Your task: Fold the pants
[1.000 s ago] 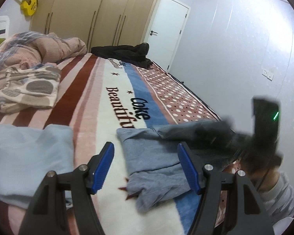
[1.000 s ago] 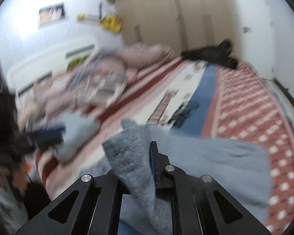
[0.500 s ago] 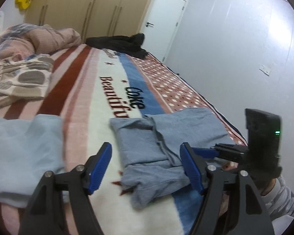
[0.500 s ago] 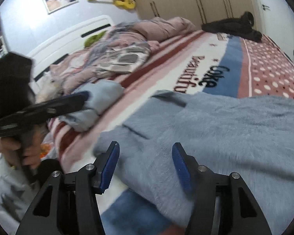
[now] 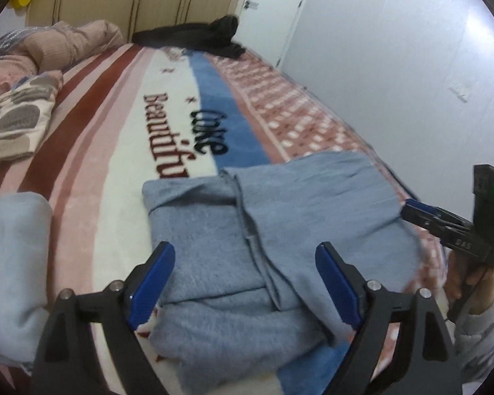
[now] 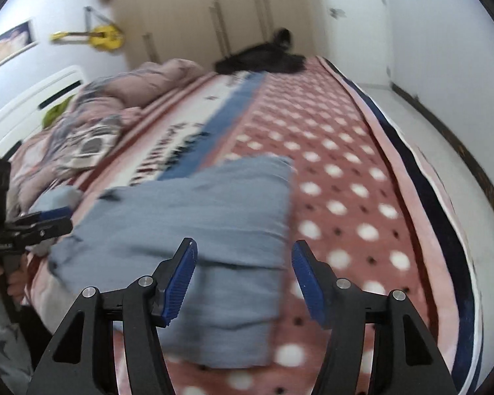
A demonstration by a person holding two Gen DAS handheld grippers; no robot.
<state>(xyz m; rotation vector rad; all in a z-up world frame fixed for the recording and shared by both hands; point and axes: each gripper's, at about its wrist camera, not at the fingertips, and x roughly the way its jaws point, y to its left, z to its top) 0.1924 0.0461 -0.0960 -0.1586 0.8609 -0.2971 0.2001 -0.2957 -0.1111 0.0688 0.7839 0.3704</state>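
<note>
Blue-grey pants [image 5: 280,217] lie folded over on the striped bed blanket [image 5: 115,125], a fold seam running down their middle. My left gripper [image 5: 247,279] hovers just over their near edge, its jaws opening wide, and its blue pads [image 5: 154,279] are not pressing on the cloth. In the right wrist view the pants [image 6: 197,217] lie blurred under my right gripper [image 6: 243,279], whose jaws are also opening and hold nothing. The right gripper [image 5: 421,210] shows at the pants' right edge, held by a hand. The left gripper [image 6: 49,220] appears at the pants' left side.
A folded light blue garment [image 5: 13,263] lies left of the pants. Further back lie a spotted cloth [image 5: 16,121], a pink quilt [image 5: 66,42] and black clothes [image 5: 194,36]. The bed's edge [image 6: 444,230] drops to the floor on the right, near a white wall.
The right gripper let go of the pants fold it was holding, opened and drew back to the right edge. The left gripper widened and came down closer over the folded pants.
</note>
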